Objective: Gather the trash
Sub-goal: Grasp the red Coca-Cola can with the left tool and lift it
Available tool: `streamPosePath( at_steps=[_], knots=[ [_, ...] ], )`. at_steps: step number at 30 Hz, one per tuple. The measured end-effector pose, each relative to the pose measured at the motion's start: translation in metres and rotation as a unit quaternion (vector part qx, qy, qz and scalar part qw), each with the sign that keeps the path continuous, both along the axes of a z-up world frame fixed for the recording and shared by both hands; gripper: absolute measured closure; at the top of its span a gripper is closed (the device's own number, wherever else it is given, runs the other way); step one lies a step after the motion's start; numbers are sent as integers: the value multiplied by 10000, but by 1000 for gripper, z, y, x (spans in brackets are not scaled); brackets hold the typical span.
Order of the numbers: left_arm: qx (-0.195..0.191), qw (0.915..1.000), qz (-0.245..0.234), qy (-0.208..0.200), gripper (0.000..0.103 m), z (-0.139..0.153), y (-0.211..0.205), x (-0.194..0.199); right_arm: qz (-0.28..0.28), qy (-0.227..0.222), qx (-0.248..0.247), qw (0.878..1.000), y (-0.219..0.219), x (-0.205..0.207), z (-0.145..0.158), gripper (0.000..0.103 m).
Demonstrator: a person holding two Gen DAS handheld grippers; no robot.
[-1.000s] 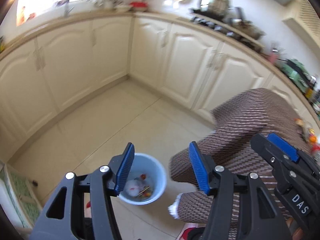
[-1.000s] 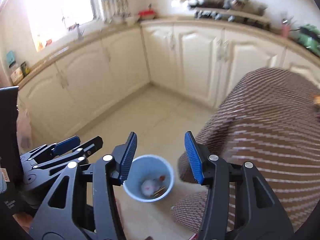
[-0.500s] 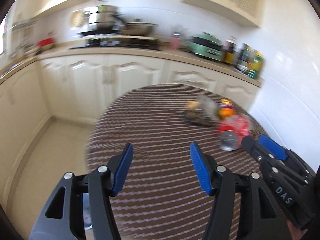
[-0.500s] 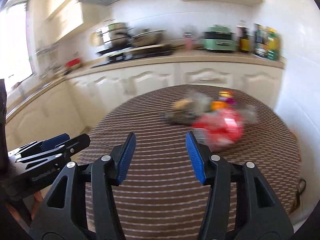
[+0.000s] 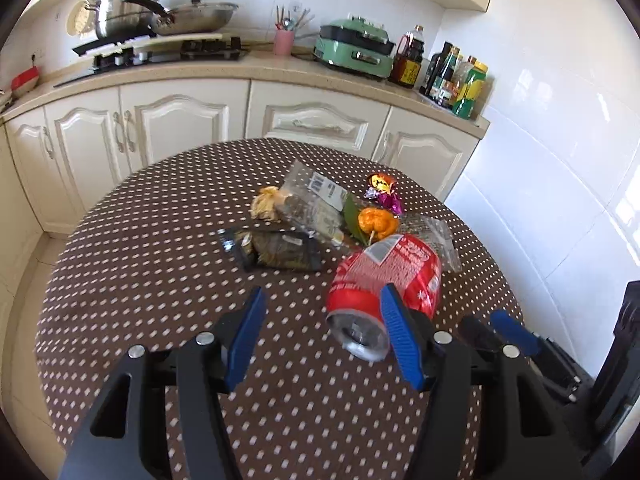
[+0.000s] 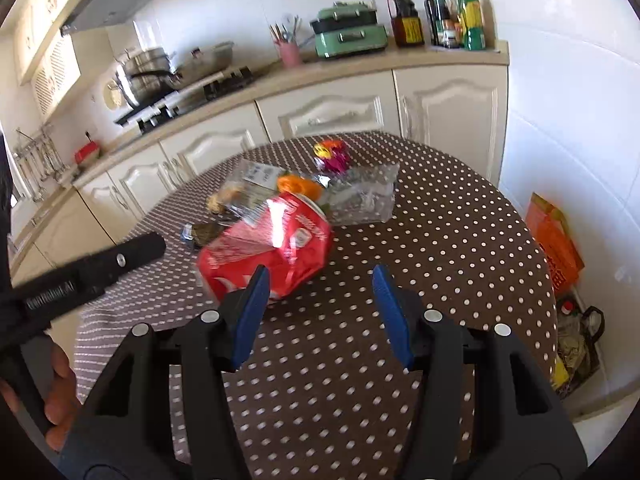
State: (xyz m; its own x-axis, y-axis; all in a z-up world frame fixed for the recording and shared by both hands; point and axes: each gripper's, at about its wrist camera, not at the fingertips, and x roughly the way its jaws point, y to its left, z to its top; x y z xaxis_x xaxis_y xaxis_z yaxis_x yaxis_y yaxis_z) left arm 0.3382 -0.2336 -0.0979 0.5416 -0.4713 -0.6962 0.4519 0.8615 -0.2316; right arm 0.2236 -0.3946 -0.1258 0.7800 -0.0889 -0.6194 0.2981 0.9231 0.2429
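A crushed red can [image 5: 384, 280] lies on its side on the round table with the brown dotted cloth [image 5: 160, 280]. My left gripper [image 5: 322, 304] hovers open and holds nothing; its right finger overlaps the can's near end. Open as well, my right gripper [image 6: 320, 280] has the red can [image 6: 268, 240] just ahead of its left finger. Behind the can lie a dark wrapper [image 5: 276, 250], a clear plastic wrapper [image 5: 316, 200], an orange peel [image 5: 376, 220] and a purple foil wrapper [image 5: 384, 190]. A clear bag [image 6: 360, 196] sits beside them.
Cream cabinets [image 5: 176, 120] run behind the table, with pots on a stove [image 5: 160, 20], a green appliance [image 5: 356, 48] and bottles [image 5: 460, 76] on the counter. An orange box [image 6: 556, 240] and a bag [image 6: 576, 340] stand on the floor at the right. A dark chair [image 5: 616, 380] is near my right.
Both views swung away from the blue bin on the floor and up onto the tabletop with the trash. The red can is now close in front of both open grippers.
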Motion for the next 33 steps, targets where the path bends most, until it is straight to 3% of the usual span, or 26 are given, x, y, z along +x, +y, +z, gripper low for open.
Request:
streamPosePath(
  at_steps=[12,17,19,27,30,33],
  knots=[
    [-49,9972,-309,676,44,-37,-42,53,164,681,-43,9975,-19,46,-28,50],
    [-77,9966,-385,724,45,-41,-46,58,325,730,-46,9968,-15,61,-30,50],
    [-100,9966,-425,703,52,-41,-47,57,394,735,-24,9965,-12,66,-30,50],
    [-107,9992,-311,206,57,-23,-24,34,599,523,44,9968,2,67,-23,49],
    [-265,9996,56,-25,57,-12,7,27,715,387,-15,9967,12,64,-13,48],
    [-175,9970,614,-431,57,-2,37,21,833,383,-151,9957,26,69,-7,48]
  ],
)
